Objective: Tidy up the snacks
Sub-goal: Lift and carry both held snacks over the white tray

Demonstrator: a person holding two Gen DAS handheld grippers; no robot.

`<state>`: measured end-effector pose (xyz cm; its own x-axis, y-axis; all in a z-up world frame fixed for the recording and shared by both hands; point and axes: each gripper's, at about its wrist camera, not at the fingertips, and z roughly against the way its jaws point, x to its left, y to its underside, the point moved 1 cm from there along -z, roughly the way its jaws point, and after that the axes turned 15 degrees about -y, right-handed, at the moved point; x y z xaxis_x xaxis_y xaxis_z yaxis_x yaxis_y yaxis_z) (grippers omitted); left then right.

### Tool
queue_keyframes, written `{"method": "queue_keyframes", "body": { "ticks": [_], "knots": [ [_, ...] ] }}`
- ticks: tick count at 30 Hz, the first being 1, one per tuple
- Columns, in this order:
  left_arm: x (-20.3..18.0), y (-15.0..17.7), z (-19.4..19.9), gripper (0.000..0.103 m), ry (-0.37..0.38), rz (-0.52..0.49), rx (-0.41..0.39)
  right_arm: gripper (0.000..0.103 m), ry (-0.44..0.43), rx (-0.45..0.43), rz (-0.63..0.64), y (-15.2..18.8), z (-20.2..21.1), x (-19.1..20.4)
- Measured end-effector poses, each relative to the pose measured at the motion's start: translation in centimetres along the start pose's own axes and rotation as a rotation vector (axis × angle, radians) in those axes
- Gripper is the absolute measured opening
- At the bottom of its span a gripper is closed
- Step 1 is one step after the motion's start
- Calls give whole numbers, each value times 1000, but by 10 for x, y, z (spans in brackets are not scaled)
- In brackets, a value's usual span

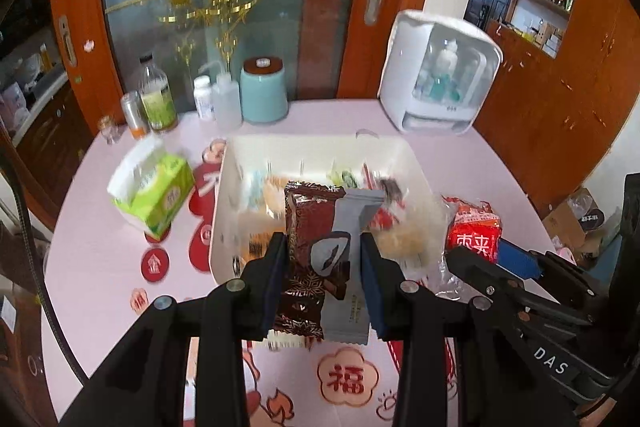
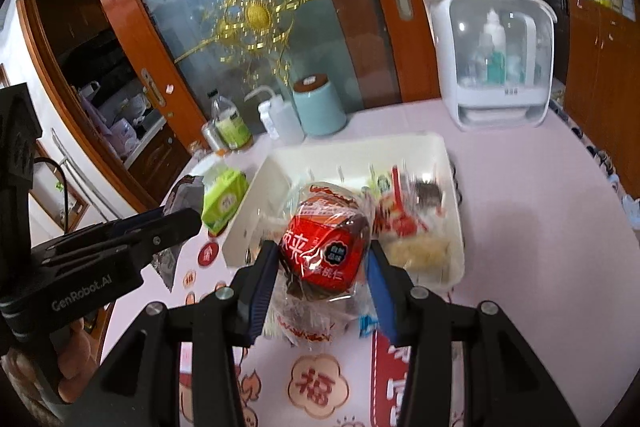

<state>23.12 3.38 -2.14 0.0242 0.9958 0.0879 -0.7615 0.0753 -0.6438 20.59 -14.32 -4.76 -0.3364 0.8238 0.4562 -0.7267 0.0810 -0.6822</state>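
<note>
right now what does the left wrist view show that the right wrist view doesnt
Only the left wrist view: the left hand-held gripper shut on a brown snack packet and a grey snack packet.

Only the right wrist view: the right hand-held gripper shut on a red bagged snack seen whole.

Both: the white bin of snacks, green tissue pack, teal canister, white cabinet.

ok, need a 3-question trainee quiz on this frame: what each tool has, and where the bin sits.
1. True or false: the left tool holds two packets, a brown one and a grey one.
2. What does the right tool grip? A) tissue pack B) red-labelled clear packet C) bottle
3. Fill in: the white bin sits directly ____ both tools.

Key: 1 true. 2 B, the red-labelled packet. 3 beyond (ahead of).
</note>
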Motion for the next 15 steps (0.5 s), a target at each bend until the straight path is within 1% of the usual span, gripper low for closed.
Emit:
{"method": "queue_keyframes", "body": {
  "ticks": [4,8,11,15],
  "knots": [
    [-2,-23,6,35,-14,2,-46,45,4,-42,25,-23,0,3],
    [-4,-46,8,35,-44,3,-87,45,17,-73,39,-45,-1,4],
    [-3,-60,5,35,-58,16,-99,45,27,-91,39,-60,-4,2],
    [-1,-73,-3,35,-73,36,-105,45,51,-95,31,-70,-13,-3]
  ]
}}
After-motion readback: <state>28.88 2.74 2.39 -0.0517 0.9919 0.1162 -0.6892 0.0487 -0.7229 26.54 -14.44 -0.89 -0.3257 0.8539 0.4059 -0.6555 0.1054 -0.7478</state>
